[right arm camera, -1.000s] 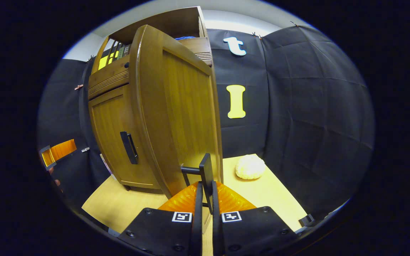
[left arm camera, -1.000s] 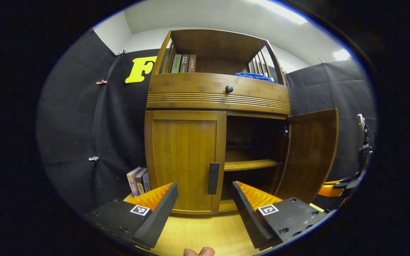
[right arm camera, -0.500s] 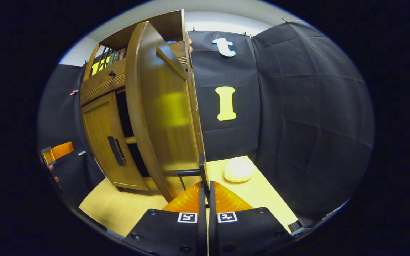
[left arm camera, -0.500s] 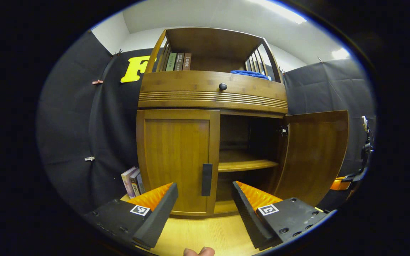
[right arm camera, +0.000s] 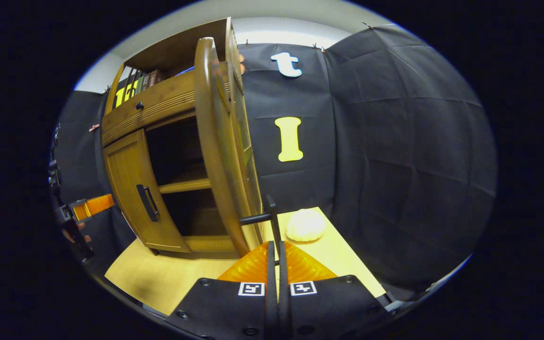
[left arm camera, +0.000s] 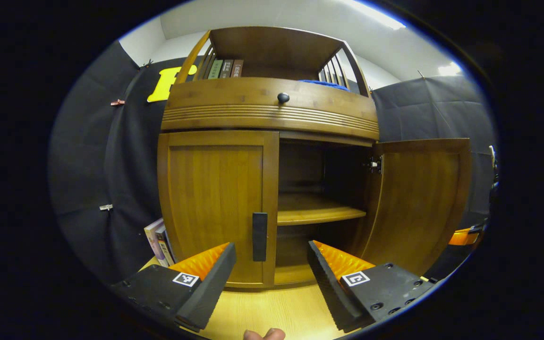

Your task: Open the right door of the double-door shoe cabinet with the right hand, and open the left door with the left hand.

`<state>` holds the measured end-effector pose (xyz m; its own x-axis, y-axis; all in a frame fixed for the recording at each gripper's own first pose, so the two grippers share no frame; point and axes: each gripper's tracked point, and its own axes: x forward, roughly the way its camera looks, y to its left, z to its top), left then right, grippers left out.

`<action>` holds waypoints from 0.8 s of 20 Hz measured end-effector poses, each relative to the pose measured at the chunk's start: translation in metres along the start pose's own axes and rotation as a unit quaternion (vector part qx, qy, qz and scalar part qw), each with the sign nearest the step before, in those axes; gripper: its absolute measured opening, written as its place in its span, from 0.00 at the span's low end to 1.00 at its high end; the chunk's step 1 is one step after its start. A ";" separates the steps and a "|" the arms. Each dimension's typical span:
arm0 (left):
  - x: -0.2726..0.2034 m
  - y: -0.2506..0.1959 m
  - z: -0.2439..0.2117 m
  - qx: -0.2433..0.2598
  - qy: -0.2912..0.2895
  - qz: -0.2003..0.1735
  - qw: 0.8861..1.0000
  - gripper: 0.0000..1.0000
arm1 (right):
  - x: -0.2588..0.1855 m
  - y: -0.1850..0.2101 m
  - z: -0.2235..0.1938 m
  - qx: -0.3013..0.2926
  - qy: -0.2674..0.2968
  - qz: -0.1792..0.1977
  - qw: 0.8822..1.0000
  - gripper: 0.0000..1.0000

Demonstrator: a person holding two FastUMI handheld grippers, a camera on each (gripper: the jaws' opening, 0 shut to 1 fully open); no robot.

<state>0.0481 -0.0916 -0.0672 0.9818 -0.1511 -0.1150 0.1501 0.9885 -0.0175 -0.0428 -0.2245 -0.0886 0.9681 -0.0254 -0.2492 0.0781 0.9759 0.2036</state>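
Shoe cabinet (left arm camera: 272,118) stands on the light wooden tabletop (left arm camera: 272,311), close ahead in the left gripper view. Right door (left arm camera: 418,203) swung wide, its free edge toward the camera; interior shelf (left arm camera: 319,215) exposed, dark behind. Left door (left arm camera: 215,208) shut flush, its dark vertical handle (left arm camera: 259,236) at the inner edge. Left tongs (left arm camera: 272,278) spread wide, holding nothing, short of that handle with bare tabletop between.

In the right gripper view the right tongs (right arm camera: 277,264) are closed together on the right door's handle (right arm camera: 272,222), seen edge-on; door (right arm camera: 220,141) rises thin beside the booth wall. Pale rounded object (right arm camera: 306,225) sits on the tabletop just past the door; what it is, unclear. Books (left arm camera: 158,238) beside the cabinet's left foot, partly cut off.
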 end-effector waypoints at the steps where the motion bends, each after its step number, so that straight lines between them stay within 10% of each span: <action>1: 0.008 0.001 -0.005 0.006 0.003 0.002 1.000 0.92 | 0.002 -0.001 -0.006 0.004 0.002 0.000 1.000 0.07; 5: 0.042 0.005 -0.022 0.012 0.009 0.003 1.000 0.94 | -0.015 -0.001 0.003 -0.012 -0.020 -0.025 0.999 0.20; 10: 0.093 0.020 -0.031 0.004 0.016 0.029 0.999 0.94 | -0.039 0.013 0.022 -0.027 -0.066 -0.040 0.997 0.97; 16: 0.141 0.036 -0.041 -0.001 0.020 0.043 0.999 0.93 | -0.062 0.026 0.014 -0.017 -0.058 -0.049 0.997 0.98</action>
<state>0.1877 -0.0775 -0.1243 0.9856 -0.0648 -0.1563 0.0645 0.9979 -0.0073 -0.0972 -0.2003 -0.0547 0.9775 -0.1441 -0.1543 0.1675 0.9742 0.1514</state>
